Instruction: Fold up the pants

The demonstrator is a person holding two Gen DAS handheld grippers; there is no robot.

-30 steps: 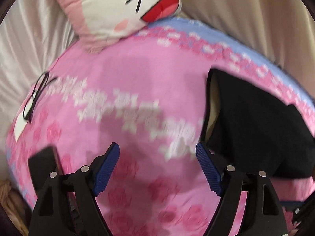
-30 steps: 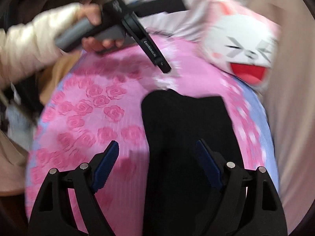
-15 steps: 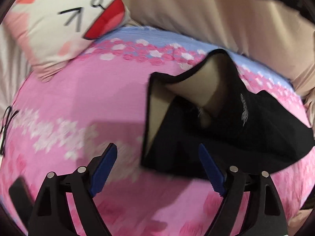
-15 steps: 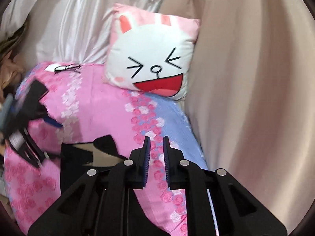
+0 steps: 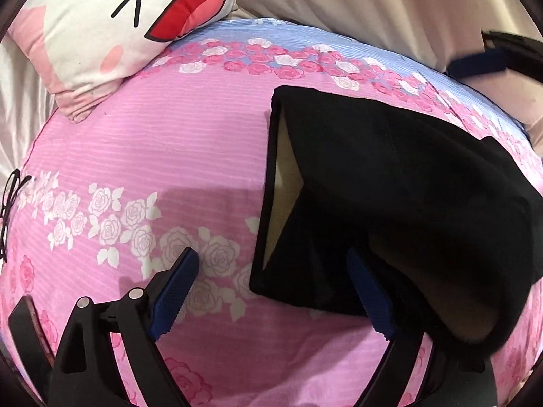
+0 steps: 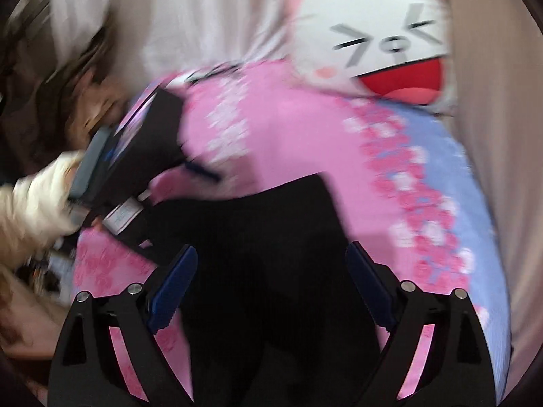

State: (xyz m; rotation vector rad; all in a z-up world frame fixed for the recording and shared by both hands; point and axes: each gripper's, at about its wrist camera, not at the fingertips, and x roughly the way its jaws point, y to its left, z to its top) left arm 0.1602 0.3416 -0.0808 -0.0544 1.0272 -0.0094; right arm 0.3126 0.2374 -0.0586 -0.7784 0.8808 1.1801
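Left gripper point(image 5: 271, 288) hangs over the bed with its jaws spread wide, nothing between the blue pads point(image 5: 173, 291). The black pants point(image 5: 390, 196) lie folded on the pink rose-print bedspread point(image 5: 169, 142), their near left corner sitting between the fingers, pale lining showing at the open left edge and at a gap lower right. The right-hand pad overlaps the cloth. Up top left, a white bunny cushion point(image 5: 112, 20) rests on the bedspread's edge. Glasses point(image 5: 10, 203) lie at the far left. At the upper right, the right gripper point(image 5: 492, 54) pokes in, too little showing to read its jaws.
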